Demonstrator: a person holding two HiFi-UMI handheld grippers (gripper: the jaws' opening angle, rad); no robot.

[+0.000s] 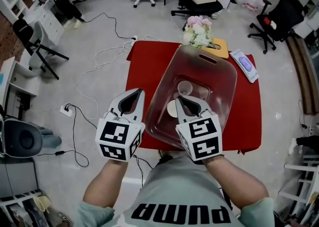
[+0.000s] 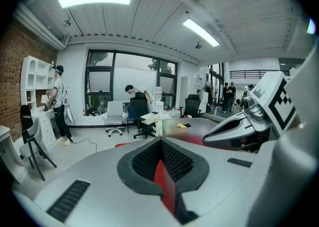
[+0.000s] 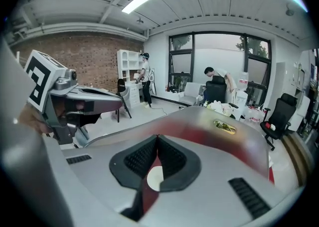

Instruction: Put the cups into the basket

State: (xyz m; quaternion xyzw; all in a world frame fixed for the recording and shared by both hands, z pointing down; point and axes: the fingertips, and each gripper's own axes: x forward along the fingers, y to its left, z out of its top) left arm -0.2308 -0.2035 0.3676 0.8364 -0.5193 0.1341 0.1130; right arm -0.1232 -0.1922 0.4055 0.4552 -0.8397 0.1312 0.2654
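- Head view shows the clear, pink-tinted basket (image 1: 222,79) standing on the red worktop (image 1: 144,66), its handle slot at the far end.
- Both of the task's things lie inside the basket: the first cup (image 1: 185,88) sits mouth up near the middle of the basket floor, and the second cup (image 1: 171,109) is just nearer the person, partly hidden behind the right gripper.
- Right gripper (image 1: 179,97) hangs over the near part of the basket, its jaws clenched tip to tip with nothing held. In the right gripper view a pale disc, the second cup, shows through the gap behind the closed tips, lying below them rather than gripped.
- Left gripper (image 1: 141,90) is just beside the basket's left wall, over the worktop. In the left gripper view its jaws meet at the tips, empty, with only red worktop showing through the gap behind them.
- Flowers (image 1: 198,29) stand at the worktop's far edge, beyond the basket.
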